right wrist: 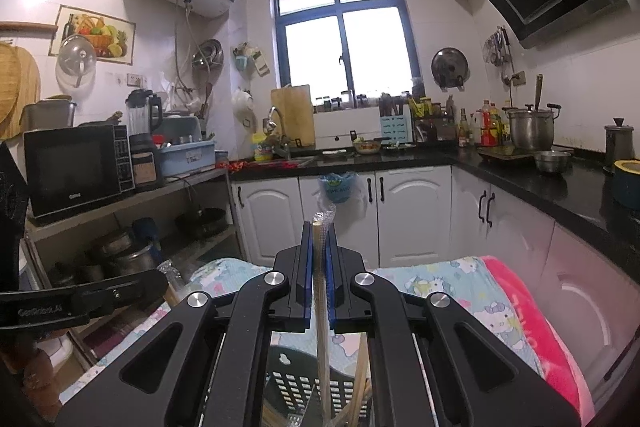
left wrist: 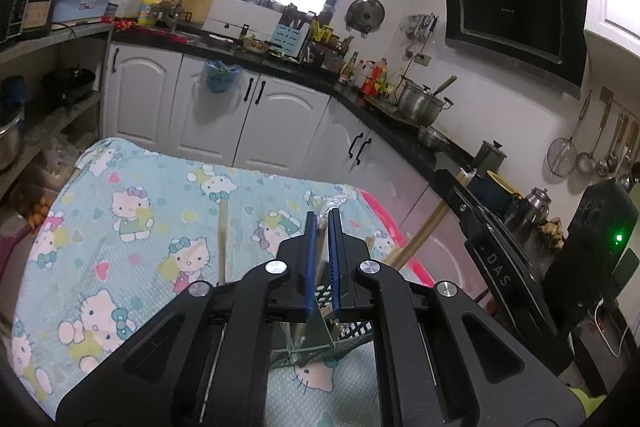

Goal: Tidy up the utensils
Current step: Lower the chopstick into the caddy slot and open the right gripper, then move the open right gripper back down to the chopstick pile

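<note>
Both tools clamped narrow on wrapped chopsticks. Left tool [left wrist: 323, 223] pinches a pair w/ crinkly plastic wrap [left wrist: 334, 202] sticking past the tips; right tool [right wrist: 319, 233] holds another wrapped pair [right wrist: 320, 247], stick running down btwn the pads into the dark slotted utensil basket [right wrist: 298, 393] on the Hello Kitty cloth [left wrist: 132, 211] covering the bench. Other sticks [right wrist: 360, 379] already lean inside; one loose pair [left wrist: 222, 239] lies on the cloth.

Risks, as I judge: plastic sleeve is slick, so a stick could slide in the grip & tilt. Both tools crowd the same basket, so they could knock each other or tip it, since it looks light. Letting go too high = stick bounces out or jams against those leaning ones
</note>
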`<state>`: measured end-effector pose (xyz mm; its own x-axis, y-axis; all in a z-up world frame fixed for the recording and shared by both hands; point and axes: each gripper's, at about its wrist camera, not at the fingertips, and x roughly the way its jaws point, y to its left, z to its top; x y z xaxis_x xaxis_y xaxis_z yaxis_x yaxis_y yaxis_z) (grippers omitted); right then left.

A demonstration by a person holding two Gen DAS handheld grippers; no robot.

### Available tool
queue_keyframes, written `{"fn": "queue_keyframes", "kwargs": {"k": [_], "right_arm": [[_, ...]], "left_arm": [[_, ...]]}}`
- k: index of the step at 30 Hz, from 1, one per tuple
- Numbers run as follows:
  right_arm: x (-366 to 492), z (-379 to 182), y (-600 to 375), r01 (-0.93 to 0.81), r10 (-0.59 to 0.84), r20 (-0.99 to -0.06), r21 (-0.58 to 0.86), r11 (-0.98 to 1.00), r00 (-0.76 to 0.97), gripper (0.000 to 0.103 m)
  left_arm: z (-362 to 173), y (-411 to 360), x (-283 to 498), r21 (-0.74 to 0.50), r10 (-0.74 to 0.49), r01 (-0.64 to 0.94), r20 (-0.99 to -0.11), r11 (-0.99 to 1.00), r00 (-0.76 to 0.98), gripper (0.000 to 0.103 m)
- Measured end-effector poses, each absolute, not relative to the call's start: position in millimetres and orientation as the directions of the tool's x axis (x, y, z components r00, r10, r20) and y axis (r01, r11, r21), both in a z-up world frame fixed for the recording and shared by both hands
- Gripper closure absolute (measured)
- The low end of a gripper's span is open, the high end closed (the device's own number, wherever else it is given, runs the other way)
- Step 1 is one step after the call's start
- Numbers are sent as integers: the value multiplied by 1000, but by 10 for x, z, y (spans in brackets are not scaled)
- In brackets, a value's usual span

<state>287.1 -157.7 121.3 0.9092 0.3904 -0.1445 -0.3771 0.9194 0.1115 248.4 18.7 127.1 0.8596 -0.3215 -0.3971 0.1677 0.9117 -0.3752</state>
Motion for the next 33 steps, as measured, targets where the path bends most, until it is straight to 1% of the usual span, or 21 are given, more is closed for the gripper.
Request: {"fn": "queue_keyframes", "kwargs": {"k": [2, 3, 4, 6, 8, 9, 10, 12, 14, 15, 17, 18, 20, 21, 22, 25, 33], "right_arm": [[2888, 1170, -1575, -367, 383, -166, 117, 923, 909, 94], [2894, 1150, -1580, -366, 383, -175, 121, 923, 907, 91], [2892, 1138, -1583, -367, 385, -181, 125, 922, 905, 86], [2878, 1106, -1596, -364, 385, -194, 136, 921, 902, 81], [2858, 1081, -1614, -361, 384, -206, 138, 922, 900, 80], [2837, 1071, -1625, -360, 383, -212, 138, 923, 899, 77], [2818, 1058, -1642, -359, 383, -220, 142, 922, 897, 70], [2783, 1047, -1679, -361, 391, -228, 164, 918, 892, 59], [2727, 1031, -1731, -364, 402, -232, 188, 912, 886, 58], [2708, 1027, -1744, -365, 403, -237, 190, 911, 884, 57], [2659, 1024, -1767, -358, 398, -245, 192, 914, 884, 55], [2627, 1024, -1785, -355, 396, -250, 194, 914, 884, 53], [2582, 1031, -1811, -354, 398, -261, 202, 913, 879, 52], [2552, 1035, -1827, -350, 396, -266, 205, 914, 879, 51], [2523, 1040, -1842, -349, 396, -272, 207, 914, 877, 49], [2441, 1051, -1856, -352, 400, -288, 204, 913, 870, 43], [2228, 1031, -1819, -367, 404, -331, 171, 914, 852, 37]], "left_arm": [[1229, 197, 2495, -377, -320, 162, -408, 912, 855, 101], [1210, 203, 2498, -377, -321, 160, -414, 912, 852, 101], [1190, 215, 2501, -378, -319, 155, -422, 913, 848, 100], [1168, 237, 2492, -382, -317, 148, -429, 912, 846, 97], [1158, 274, 2468, -391, -315, 141, -430, 910, 846, 81], [1159, 300, 2451, -401, -320, 140, -428, 906, 846, 76], [1157, 312, 2435, -404, -321, 140, -426, 904, 846, 72], [1171, 343, 2389, -407, -318, 136, -421, 903, 849, 67], [1190, 376, 2334, -413, -316, 133, -416, 901, 853, 52], [1200, 394, 2298, -416, -317, 132, -413, 900, 854, 48], [1217, 413, 2236, -415, -313, 132, -407, 900, 858, 37], [1222, 418, 2205, -413, -310, 131, -405, 901, 860, 33], [1234, 437, 2136, -413, -307, 129, -399, 901, 864, 17], [1237, 445, 2110, -416, -309, 130, -398, 900, 864, 13], [1240, 455, 2077, -417, -311, 131, -398, 899, 863, 11], [1237, 476, 1999, -415, -300, 119, -404, 902, 864, 11], [1182, 506, 1835, -401, -280, 95, -432, 911, 857, 11]]}}
